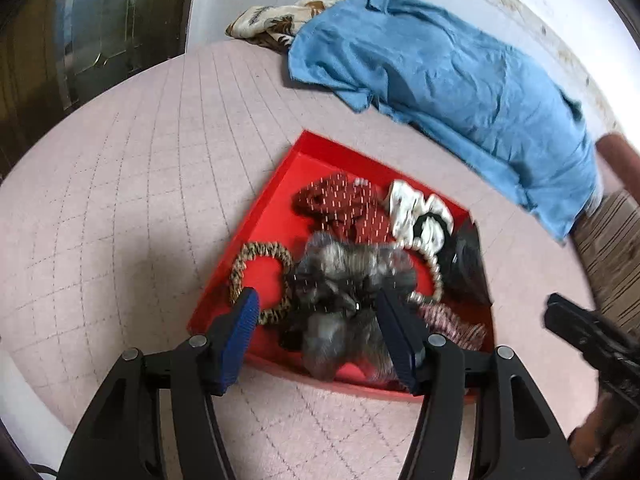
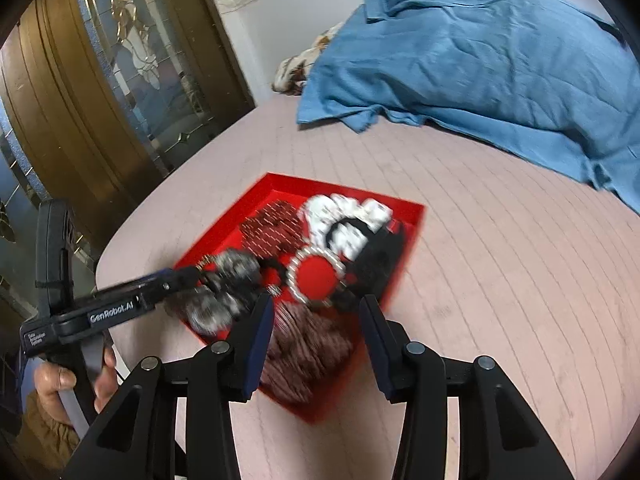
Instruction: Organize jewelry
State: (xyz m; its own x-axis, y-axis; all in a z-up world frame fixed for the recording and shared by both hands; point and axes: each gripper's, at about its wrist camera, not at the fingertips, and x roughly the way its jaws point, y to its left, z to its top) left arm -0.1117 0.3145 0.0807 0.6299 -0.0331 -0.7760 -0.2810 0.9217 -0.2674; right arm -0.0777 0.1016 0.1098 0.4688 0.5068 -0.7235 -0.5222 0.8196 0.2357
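1. Red tray (image 1: 256, 216) sits on pink quilted bed (image 1: 120, 200), holding scrunchies and bead rings.
2. Left tool (image 1: 316, 312): fingers apart, over the grey furry scrunchie (image 1: 340, 280) at tray centre; contact unclear, blurred.
3. Right tool (image 2: 316, 312): fingers apart, above pink-maroon scrunchie (image 2: 308, 356) at tray's 6 o'clock corner.
4. Pearl ring (image 2: 316, 276) w/ red centre lies just past it, 12 o'clock.
5. Blue cloth (image 2: 480, 68) at bed's 1 o'clock, well apart.
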